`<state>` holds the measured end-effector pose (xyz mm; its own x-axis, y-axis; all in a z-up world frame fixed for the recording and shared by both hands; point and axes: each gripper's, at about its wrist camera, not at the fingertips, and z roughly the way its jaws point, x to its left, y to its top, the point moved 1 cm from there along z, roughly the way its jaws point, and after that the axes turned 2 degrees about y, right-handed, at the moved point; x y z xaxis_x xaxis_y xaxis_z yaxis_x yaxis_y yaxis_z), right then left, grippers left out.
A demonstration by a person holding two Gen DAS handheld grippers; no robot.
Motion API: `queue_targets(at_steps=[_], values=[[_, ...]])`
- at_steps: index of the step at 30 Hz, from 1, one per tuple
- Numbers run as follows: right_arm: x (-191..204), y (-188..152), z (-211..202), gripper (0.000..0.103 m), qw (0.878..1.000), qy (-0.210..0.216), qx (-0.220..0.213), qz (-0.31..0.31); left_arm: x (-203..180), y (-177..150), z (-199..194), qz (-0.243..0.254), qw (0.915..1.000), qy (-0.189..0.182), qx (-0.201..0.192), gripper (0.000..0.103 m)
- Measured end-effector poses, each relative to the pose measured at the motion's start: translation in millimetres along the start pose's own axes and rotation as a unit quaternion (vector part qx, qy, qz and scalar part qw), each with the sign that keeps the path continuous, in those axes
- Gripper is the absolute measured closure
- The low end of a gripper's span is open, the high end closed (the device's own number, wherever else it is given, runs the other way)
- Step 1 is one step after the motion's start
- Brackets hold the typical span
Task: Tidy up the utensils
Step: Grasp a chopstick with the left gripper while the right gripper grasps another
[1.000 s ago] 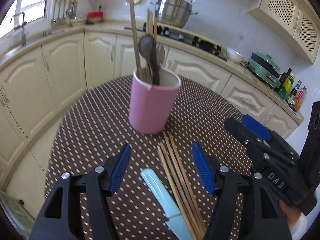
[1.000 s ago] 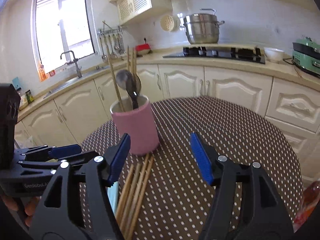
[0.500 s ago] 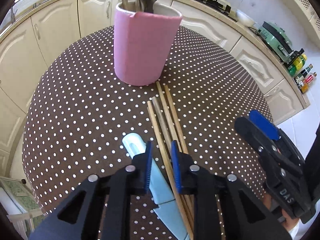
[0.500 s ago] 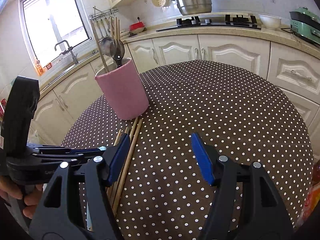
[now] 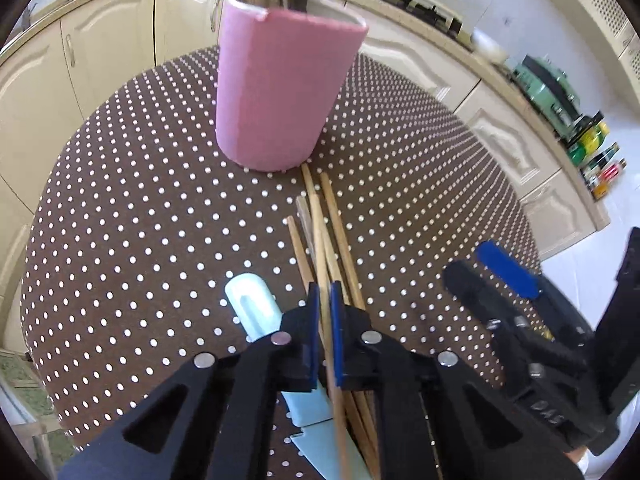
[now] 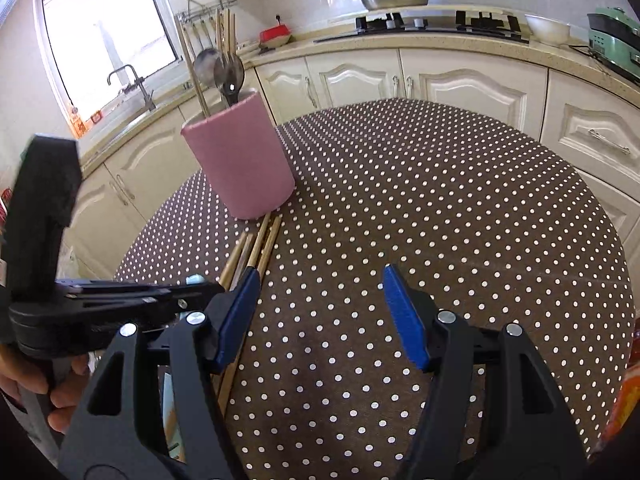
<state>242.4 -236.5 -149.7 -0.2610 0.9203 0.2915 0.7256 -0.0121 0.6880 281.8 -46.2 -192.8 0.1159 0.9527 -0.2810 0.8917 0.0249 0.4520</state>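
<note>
1. The left gripper [image 5: 325,320] has just closed its blue pads on one thin wooden chopstick [image 5: 320,240] from the bundle of wooden chopsticks [image 5: 340,236] lying on the brown dotted tablecloth [image 5: 140,220].
2. A light blue knife handle [image 5: 254,308] lies just beside the bundle.
3. The pink cylindrical utensil holder [image 5: 276,92] stands upright at the bundle's far end.
4. The right gripper [image 6: 320,312] hovers with jaws apart, holding nothing.

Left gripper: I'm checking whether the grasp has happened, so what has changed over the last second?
The left gripper came down over the chopsticks and its jaws, wide open a second ago, closed on one chopstick; the stick now sits between the pads. The right gripper dipped a little but stays open and empty. The pink holder, the light blue knife and the other chopsticks lie as before.
</note>
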Motion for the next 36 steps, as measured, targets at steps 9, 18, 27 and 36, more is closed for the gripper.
queue_targets(at_steps=[9,18,27,36], values=[[23.5,-0.1,26.6,0.04,0.997,-0.01,0.06,-0.043,16.6,1.1,-44.3,-0.013,0.9972,0.014,-0.073,0.098],[41.0,3.8,47.3,0.04,0.992,-0.04,0.102,-0.07,29.8,0.8,-54.3,-0.026,0.9959,0.015,-0.085,0.098],[48.6,12.4,66.4,0.066,0.98,-0.085,0.146,-0.107,46.7,-3.6,-55.8,-0.035,0.9956,0.008,-0.086,0.098],[51.6,20.4,70.9,0.097,0.975,-0.058,0.176,-0.126,42.4,-1.6,-67.7,-0.028,0.9943,-0.009,-0.103,0.098]])
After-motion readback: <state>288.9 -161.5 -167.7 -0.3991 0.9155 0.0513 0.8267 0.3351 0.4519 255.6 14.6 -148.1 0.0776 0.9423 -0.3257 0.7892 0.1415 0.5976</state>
